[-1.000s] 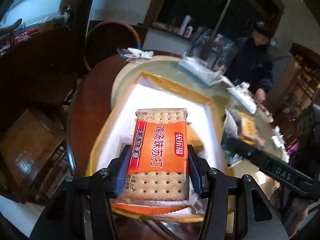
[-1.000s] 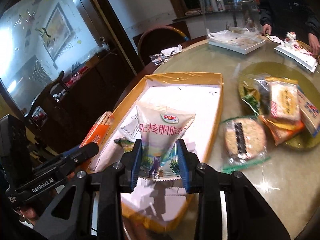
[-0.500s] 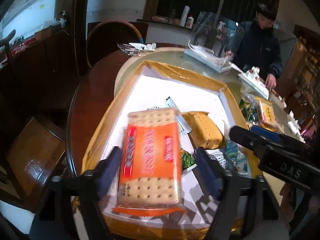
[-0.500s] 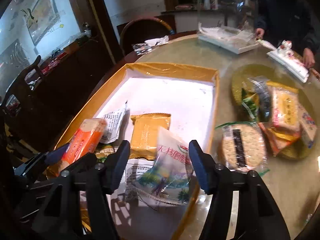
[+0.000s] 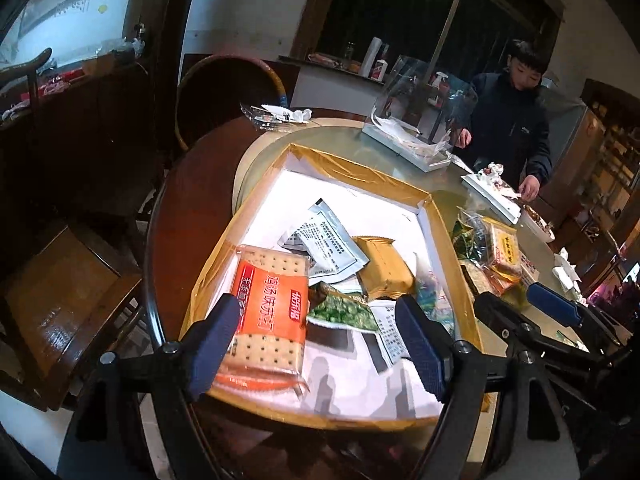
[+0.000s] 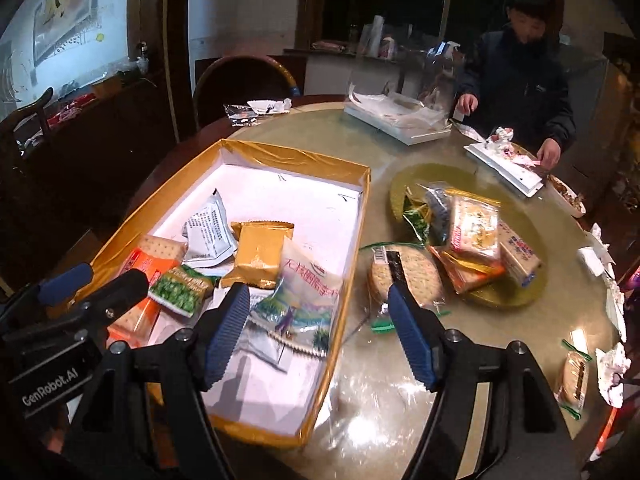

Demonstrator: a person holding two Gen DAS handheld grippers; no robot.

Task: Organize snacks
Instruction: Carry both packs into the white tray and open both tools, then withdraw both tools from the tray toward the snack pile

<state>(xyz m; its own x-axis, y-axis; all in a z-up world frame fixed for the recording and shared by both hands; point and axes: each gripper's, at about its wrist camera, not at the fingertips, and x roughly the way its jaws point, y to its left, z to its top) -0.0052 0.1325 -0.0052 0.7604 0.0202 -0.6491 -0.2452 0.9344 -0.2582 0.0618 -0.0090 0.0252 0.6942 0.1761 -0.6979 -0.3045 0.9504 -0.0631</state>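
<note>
Left gripper point(image 5: 320, 346) agape, cracker pack point(image 5: 269, 312) lying in box point(image 5: 362, 170); right gripper point(image 6: 318, 334) just widening (empty), fruit pouch point(image 6: 304, 292) dropped inside

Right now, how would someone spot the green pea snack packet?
Find the gold-edged white tray on the round table. At its near end, the small packet lies between the orange cracker pack and the gold pouch; only it is green.

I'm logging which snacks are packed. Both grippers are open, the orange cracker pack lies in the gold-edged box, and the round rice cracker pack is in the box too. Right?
Not quite: the round rice cracker pack lies outside the gold-edged box, on the table beside the box's right wall, as the right wrist view shows. The orange cracker pack is in the box, and the left gripper and right gripper are open.
</note>
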